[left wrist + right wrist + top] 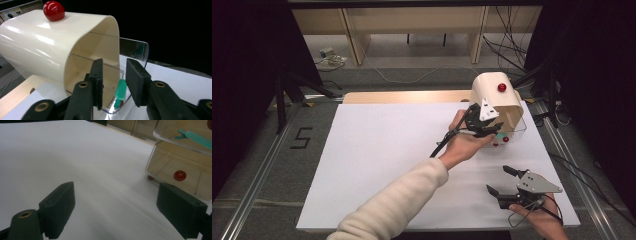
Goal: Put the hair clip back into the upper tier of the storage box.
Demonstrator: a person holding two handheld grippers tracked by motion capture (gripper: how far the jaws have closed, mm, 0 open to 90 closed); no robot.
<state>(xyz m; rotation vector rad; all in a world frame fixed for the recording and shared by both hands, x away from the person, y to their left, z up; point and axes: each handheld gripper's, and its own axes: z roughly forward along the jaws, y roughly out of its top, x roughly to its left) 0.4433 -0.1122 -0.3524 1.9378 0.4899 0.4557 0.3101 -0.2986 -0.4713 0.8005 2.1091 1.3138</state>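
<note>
- The green clip [121, 90] sits on the clear plastic drawer's [140, 50] rim, at the counter's [377, 150] far right.
- The left gripper [114, 80] has narrow jaws flanking the clip without pressing it; arm outstretched.
- The glossy cream cover [45, 47] is curved, with a red knob [53, 10].
- The right gripper [500, 181] rests wide, empty.

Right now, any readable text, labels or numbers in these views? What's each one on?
"5": black tape figure on the grey floor left of the table, in the high view.
Small label on the device on the floor behind the table: too small to read.
Cream box, its red knob, the clear tray and the green piece: no lettering visible.
</note>
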